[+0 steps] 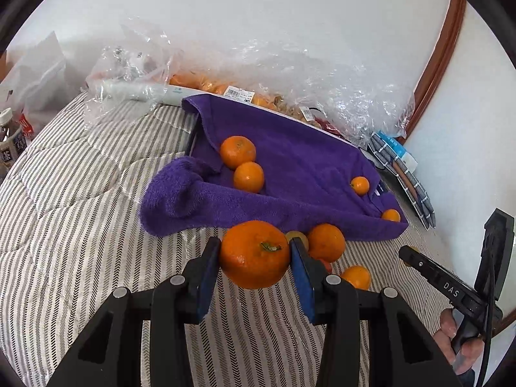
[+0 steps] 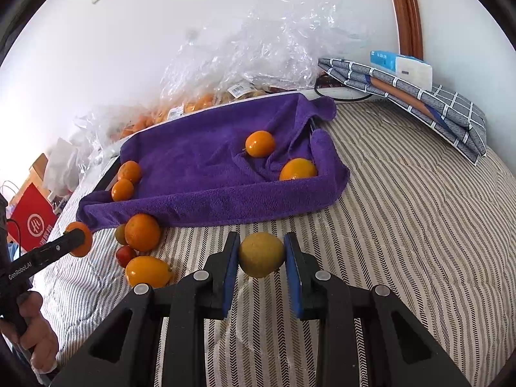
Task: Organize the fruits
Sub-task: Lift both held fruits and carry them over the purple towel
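While our left tool [image 1: 254, 251] grips an orange [image 1: 254, 254] and our right tool [image 2: 261, 254] grips a yellowish fruit [image 2: 261, 254] above the bed [image 2: 403, 225], we should lower both gently onto the purple towel [image 2: 200, 167].

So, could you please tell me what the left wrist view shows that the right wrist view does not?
Only the left wrist view shows the left tongs shut on a big orange with its green stem, and a bottle at the far left edge. Only the right wrist view shows the right tongs shut on a yellowish fruit, plus a red bag. Both show the purple towel holding four oranges, and the striped bedding.
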`<state>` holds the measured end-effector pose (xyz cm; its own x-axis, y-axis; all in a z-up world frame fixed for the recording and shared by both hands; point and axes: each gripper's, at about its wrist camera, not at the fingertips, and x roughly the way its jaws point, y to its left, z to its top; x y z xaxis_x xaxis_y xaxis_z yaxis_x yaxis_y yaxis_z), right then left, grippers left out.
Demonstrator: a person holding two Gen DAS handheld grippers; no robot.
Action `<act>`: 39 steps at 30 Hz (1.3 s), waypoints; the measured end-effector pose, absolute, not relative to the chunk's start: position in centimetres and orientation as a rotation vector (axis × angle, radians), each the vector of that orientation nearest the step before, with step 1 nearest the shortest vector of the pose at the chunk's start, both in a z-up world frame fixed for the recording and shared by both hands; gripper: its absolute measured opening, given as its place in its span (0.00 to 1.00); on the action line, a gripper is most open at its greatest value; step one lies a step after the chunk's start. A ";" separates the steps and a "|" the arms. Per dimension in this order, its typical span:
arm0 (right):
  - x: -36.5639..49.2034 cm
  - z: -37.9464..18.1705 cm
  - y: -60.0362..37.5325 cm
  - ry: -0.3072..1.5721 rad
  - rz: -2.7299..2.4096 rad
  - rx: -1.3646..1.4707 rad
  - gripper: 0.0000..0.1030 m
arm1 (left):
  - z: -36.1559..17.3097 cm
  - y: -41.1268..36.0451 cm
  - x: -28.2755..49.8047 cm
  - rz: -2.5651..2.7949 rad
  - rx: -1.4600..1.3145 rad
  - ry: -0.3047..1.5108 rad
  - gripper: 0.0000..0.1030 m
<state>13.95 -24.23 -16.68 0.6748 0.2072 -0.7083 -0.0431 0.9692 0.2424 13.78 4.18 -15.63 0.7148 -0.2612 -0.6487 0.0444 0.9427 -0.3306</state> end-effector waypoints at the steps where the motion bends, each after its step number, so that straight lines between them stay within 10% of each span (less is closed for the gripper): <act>1: 14.0 -16.4 -24.2 0.818 0.142 0.217 0.27 | -15.5 4.3 13.8 -0.165 -0.307 0.755 0.40; 39: 20.2 -10.7 -23.8 0.644 0.197 0.161 0.27 | -10.3 7.8 19.8 -0.019 -0.338 0.656 0.40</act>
